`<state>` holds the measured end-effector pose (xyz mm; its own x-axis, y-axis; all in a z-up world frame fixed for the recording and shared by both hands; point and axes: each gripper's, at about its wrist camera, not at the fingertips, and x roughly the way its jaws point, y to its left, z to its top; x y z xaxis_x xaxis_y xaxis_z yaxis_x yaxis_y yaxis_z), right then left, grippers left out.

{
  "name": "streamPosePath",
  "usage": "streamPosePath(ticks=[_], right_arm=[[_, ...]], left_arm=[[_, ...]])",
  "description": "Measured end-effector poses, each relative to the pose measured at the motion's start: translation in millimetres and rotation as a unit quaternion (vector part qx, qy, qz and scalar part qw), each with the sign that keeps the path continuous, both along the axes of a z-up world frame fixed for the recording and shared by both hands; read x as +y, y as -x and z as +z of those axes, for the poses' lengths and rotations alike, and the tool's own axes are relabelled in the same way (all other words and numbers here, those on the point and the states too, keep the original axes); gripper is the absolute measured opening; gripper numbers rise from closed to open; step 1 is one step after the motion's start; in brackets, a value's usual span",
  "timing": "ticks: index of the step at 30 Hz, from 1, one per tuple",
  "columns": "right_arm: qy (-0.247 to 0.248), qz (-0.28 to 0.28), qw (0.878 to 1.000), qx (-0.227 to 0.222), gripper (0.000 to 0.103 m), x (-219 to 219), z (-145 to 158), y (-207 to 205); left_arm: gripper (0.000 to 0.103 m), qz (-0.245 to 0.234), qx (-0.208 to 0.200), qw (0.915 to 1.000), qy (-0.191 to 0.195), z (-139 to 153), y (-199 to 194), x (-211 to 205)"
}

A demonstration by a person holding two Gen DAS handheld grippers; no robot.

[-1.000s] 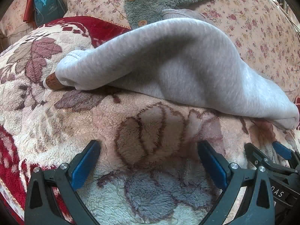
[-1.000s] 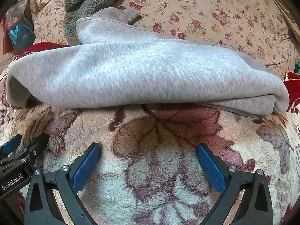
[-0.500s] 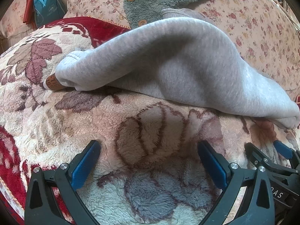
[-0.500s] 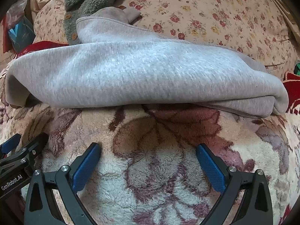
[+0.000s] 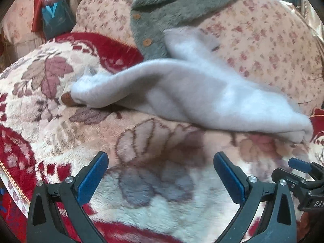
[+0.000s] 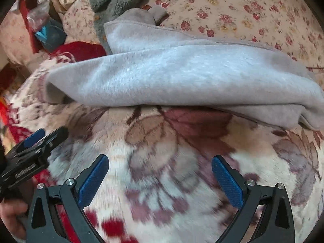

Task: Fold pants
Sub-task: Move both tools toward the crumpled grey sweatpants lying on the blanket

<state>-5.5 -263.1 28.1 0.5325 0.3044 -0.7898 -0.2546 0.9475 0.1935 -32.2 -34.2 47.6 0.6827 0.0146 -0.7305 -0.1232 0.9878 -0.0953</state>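
Observation:
The grey fleece pants (image 5: 188, 93) lie folded in a long bundle across the flowered plush blanket (image 5: 154, 145); they also show in the right wrist view (image 6: 178, 77). A brown tag (image 5: 67, 100) sticks out at their left end. My left gripper (image 5: 161, 172) is open and empty, hovering over the blanket short of the pants. My right gripper (image 6: 160, 172) is open and empty too, just short of the pants' near fold. Each gripper shows at the edge of the other's view: the right one (image 5: 299, 174) and the left one (image 6: 38, 141).
A grey-green fleece jacket with buttons (image 5: 162, 20) lies behind the pants on a rose-print quilt (image 5: 263, 40). A teal bag (image 5: 56, 18) and red items stand at the back left. The blanket has a red border (image 5: 16, 158) at the left.
Both grippers have drawn back and up from the pants, so the pants look farther off. The pants have settled flatter. Both jaws stay open.

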Motion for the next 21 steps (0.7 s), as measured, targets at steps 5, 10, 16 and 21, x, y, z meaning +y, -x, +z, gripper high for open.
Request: streamPosePath(ticks=[5, 10, 16, 21], right_arm=[[-0.005, -0.007, 1.0, -0.015, 0.103, -34, 19, 10], [-0.016, -0.001, 0.999, -0.038, 0.103, -60, 35, 23], [-0.021, -0.011, 0.998, -0.051, 0.103, -98, 47, 32], [-0.022, -0.029, 0.998, -0.059, 0.103, -129, 55, 25]], left_arm=[[0.103, 0.003, -0.013, 0.9997, -0.018, 17, 5, -18], [0.103, -0.007, -0.025, 0.9994, -0.021, 28, 8, -36], [0.103, -0.008, -0.03, 0.9993, -0.019, 38, 9, -42], [0.103, -0.005, -0.029, 0.9994, -0.016, 44, 6, -38]])
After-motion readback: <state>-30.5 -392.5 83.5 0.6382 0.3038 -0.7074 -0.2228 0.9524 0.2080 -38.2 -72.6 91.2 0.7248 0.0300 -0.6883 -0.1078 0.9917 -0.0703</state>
